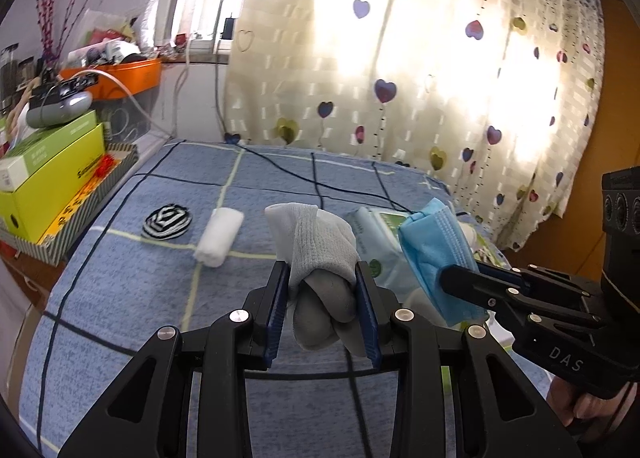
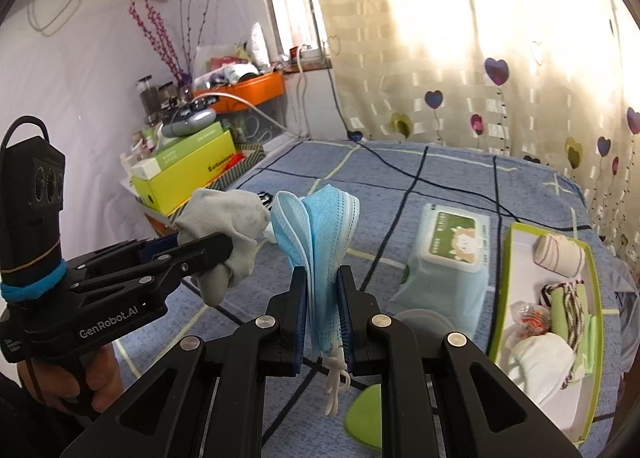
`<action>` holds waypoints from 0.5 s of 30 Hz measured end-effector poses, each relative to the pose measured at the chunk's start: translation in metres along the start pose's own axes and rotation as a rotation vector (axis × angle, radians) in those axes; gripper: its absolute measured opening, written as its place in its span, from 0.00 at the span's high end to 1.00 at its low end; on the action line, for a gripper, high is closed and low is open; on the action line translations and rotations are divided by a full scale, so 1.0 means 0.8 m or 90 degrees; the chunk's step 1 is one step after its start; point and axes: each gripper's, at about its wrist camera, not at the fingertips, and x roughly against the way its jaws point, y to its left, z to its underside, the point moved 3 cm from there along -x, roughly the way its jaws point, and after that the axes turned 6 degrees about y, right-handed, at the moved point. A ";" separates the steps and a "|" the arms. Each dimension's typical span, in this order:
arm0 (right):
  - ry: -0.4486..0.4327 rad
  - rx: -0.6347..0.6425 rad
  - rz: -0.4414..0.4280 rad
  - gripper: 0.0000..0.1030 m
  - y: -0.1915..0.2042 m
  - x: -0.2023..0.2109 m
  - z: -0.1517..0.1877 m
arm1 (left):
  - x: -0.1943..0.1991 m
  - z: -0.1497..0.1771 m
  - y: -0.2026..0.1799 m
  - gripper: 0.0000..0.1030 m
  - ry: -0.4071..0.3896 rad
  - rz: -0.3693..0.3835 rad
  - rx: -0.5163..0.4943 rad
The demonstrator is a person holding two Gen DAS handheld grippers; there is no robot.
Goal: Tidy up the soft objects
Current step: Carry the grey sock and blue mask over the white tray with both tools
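Observation:
My left gripper [image 1: 323, 278] is shut on a bundled grey sock [image 1: 316, 254], held above the blue checked bedspread [image 1: 120, 290]. In the right wrist view the same grey sock [image 2: 228, 230] hangs in the left gripper [image 2: 218, 258] at the left. My right gripper [image 2: 323, 282] is shut on a folded blue face mask [image 2: 320, 234], whose white ear loop dangles below the jaws. In the left wrist view the blue mask [image 1: 434, 246] and the right gripper [image 1: 452, 278] are just to the right of the sock. A green-rimmed tray [image 2: 500, 318] with several soft items lies on the bed at the right.
A black-and-white striped roll [image 1: 167, 221] and a white rolled cloth [image 1: 219, 236] lie on the bed to the left. A pack of wet wipes [image 2: 448, 254] sits mid-bed. Yellow-green boxes [image 1: 52, 181] crowd the left side, and a heart-patterned curtain [image 1: 400, 69] hangs behind.

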 end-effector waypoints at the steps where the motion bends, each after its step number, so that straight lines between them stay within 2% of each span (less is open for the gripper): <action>1: -0.002 -0.003 0.001 0.86 -0.003 0.003 0.001 | -0.001 -0.001 -0.006 0.67 0.002 0.003 -0.005; 15: -0.029 -0.049 0.029 0.86 -0.058 0.041 0.020 | -0.014 -0.009 -0.081 0.67 0.011 0.043 -0.066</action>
